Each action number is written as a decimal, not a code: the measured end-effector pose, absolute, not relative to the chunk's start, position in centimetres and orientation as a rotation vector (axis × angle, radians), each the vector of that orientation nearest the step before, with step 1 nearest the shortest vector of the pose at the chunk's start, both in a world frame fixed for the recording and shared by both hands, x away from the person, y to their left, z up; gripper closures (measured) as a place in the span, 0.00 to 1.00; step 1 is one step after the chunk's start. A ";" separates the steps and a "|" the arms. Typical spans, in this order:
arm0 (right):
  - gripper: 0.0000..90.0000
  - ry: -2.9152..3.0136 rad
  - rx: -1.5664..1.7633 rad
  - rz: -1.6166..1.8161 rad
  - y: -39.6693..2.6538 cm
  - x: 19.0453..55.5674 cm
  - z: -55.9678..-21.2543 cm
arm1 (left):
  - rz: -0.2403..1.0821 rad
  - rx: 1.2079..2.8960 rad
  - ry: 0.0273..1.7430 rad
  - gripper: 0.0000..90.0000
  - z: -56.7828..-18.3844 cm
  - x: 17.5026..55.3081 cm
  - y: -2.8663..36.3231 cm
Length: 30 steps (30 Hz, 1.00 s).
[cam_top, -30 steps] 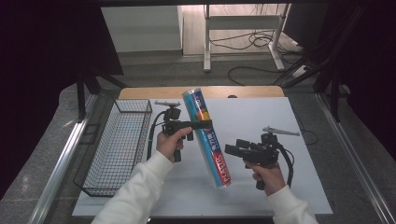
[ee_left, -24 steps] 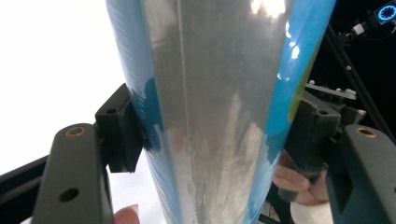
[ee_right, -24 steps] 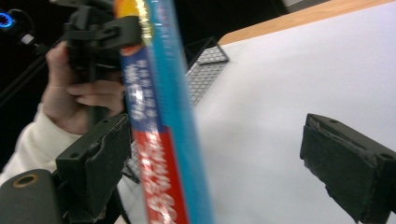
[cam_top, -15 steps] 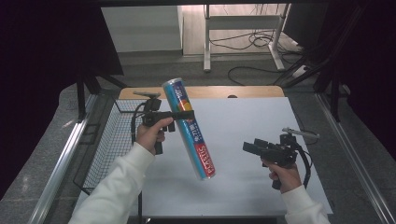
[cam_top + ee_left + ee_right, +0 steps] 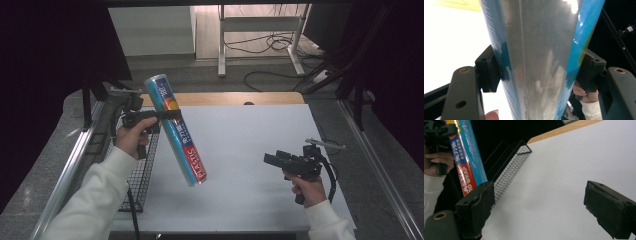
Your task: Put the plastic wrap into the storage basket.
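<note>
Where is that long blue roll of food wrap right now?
In the high view the blue roll hangs tilted in the air at left, clamped near its top by the left claw, over the white table's edge beside the wire basket.

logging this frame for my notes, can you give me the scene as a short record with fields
held item: blue food wrap roll, tilted, top end up and away from the person
holder: left gripper, jaws clamped on the roll's upper part
roll position: in the air, above the basket's right edge
basket: black wire basket at the table's left side
right gripper: jaws apart, nothing between them, over the white table top
</note>
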State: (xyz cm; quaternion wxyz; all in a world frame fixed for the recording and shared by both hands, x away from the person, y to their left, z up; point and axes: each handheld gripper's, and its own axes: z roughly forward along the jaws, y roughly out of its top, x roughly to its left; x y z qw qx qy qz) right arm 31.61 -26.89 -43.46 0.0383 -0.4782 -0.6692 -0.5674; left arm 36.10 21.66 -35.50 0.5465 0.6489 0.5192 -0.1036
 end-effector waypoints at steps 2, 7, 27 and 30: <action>0.12 -2.058 -1.471 -1.734 -26.9 31.6 -43.6 | -0.224 1.542 1.244 0.36 -35.2 35.9 22.5; 0.12 -2.065 -1.487 -1.722 -27.2 31.5 -43.9 | -0.199 1.523 1.265 0.35 -34.6 35.4 24.5; 0.12 -2.098 -1.504 -1.661 -26.8 31.6 -44.6 | -0.079 1.538 1.371 0.36 -33.5 33.5 32.0; 0.12 -2.100 -1.507 -1.657 -26.8 31.7 -44.7 | -0.071 1.545 1.391 0.36 -33.5 33.3 32.8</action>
